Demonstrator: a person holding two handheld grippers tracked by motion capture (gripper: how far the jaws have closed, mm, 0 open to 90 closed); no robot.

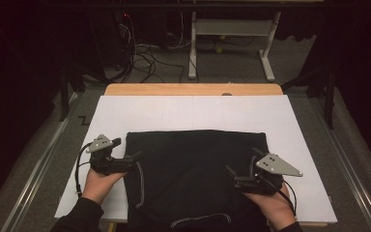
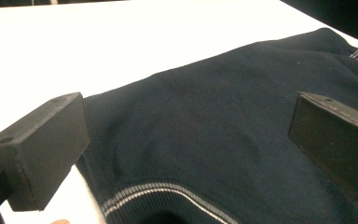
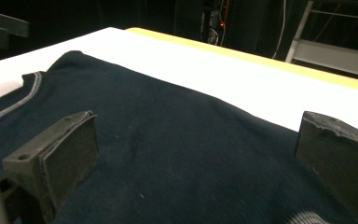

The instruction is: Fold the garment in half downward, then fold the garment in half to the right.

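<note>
Dark sweater (image 1: 195, 179) flat, neckline toward person, 2 hand-held grippers (image 1: 135, 159) (image 1: 232, 175) released

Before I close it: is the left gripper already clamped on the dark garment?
No, the left gripper is open, jaws wide apart over the dark garment.

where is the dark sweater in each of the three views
High view: the dark sweater lies flat at lower centre of the white board, between the two hand-held grippers.
Left gripper view: it spreads from centre to right, between the jaws.
Right gripper view: it covers the lower left and centre.
Shared landmark: the pale stripe trim along the sweater's edge.
</note>
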